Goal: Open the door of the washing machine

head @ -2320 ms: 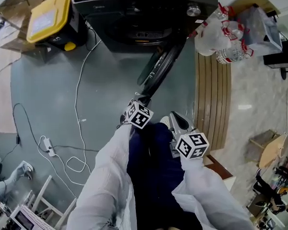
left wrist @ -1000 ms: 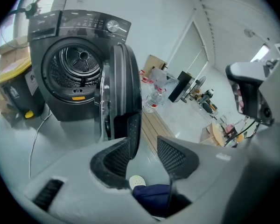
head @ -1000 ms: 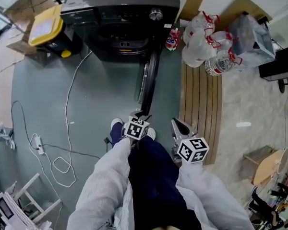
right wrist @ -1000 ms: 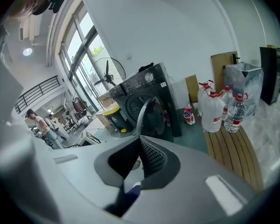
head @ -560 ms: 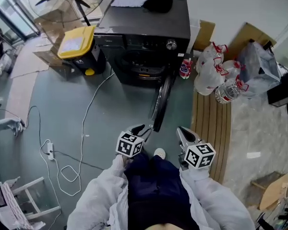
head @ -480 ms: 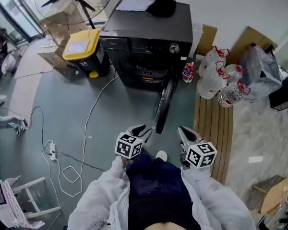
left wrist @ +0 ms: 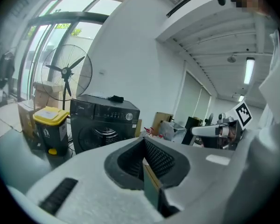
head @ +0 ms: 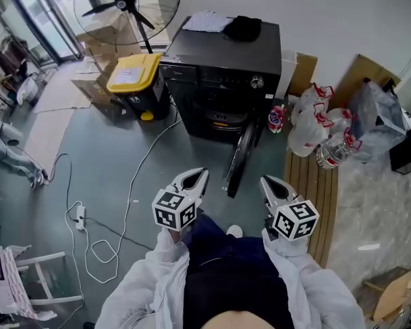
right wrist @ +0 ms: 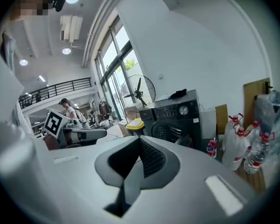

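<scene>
The dark grey washing machine (head: 222, 53) stands at the top middle of the head view. Its round door (head: 238, 162) hangs open, swung out toward me on its right side, and the drum opening (head: 216, 118) shows. My left gripper (head: 195, 175) is raised over the floor just left of the door's near edge, shut and empty, clear of the door. Right of the door my right gripper (head: 270, 182) is also shut with nothing in it. The left gripper view shows the washing machine (left wrist: 102, 125) beyond shut jaws (left wrist: 143, 141). In the right gripper view the washing machine (right wrist: 175, 118) stands past shut jaws (right wrist: 140, 141).
A yellow-lidded bin (head: 133, 74) and a standing fan (head: 127, 5) are left of the machine. A white cable (head: 133, 177) runs over the floor to a power strip (head: 80, 216). Bags and bottles (head: 322, 129) sit right, beside wooden slats (head: 312, 197). A black cloth (head: 245, 27) lies on the machine.
Both grippers have risen and the view has pulled back from the machine. The left gripper, open at the door's edge before, is now shut and away from it. The door stays open.
</scene>
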The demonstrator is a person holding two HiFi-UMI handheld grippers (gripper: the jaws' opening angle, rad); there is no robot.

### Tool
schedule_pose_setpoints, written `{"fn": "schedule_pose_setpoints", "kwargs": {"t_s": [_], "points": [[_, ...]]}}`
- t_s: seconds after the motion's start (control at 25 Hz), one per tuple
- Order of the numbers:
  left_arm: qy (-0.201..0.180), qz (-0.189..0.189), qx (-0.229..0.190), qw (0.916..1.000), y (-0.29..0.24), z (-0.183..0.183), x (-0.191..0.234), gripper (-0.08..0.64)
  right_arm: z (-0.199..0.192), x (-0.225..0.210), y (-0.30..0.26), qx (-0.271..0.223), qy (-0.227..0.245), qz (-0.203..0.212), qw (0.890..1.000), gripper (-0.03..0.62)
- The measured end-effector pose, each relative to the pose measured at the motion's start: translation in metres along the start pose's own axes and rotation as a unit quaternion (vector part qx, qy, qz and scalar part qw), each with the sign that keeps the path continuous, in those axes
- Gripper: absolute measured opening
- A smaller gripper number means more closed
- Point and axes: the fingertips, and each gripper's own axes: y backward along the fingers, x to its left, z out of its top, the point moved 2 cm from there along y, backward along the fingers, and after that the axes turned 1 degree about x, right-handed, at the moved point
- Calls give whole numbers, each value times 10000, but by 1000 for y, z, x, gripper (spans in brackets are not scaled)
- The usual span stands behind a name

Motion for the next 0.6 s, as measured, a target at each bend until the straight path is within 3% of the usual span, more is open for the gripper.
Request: {"fn": "schedule_pose_setpoints", "kwargs": {"t_s": [0.2,0.6], "points": [[-137,-1,-71,9999,0,4,-10,0,5,-1,15,-165,90,-73,9998,8],[-232,-244,-30,9994,-12,-2,-28,0,-10,-16,28,-160,-171,-253,9994,8]]}}
